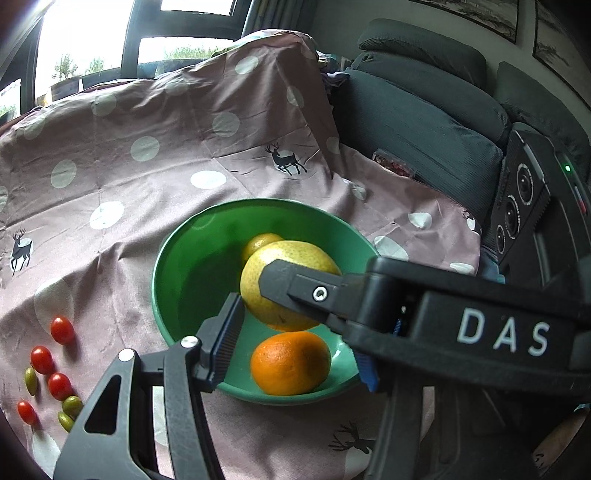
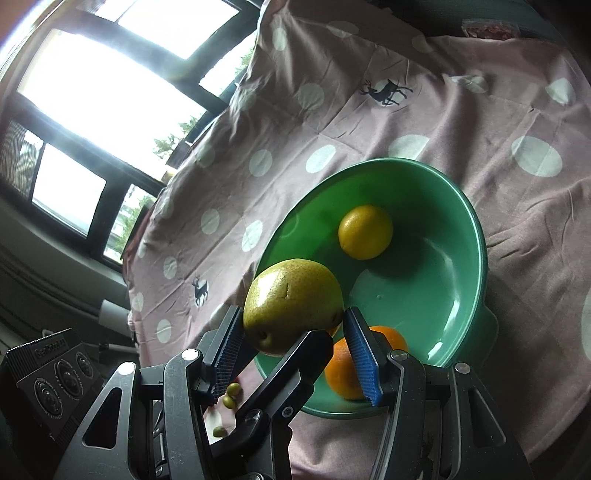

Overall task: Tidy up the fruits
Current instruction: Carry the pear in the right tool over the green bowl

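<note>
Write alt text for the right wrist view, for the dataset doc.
A yellow-green pear sits between the blue-padded fingers of the right gripper, over the near rim of a green bowl holding a yellow fruit and an orange. The left gripper crosses just under the pear. A pink spotted cloth lies under the bowl.

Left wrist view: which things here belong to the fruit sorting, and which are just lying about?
Part of the job: pear, green bowl, orange, lemon, cherry tomatoes, small green fruits.
Lying about: spotted cloth, grey sofa cushions, framed pictures.
</note>
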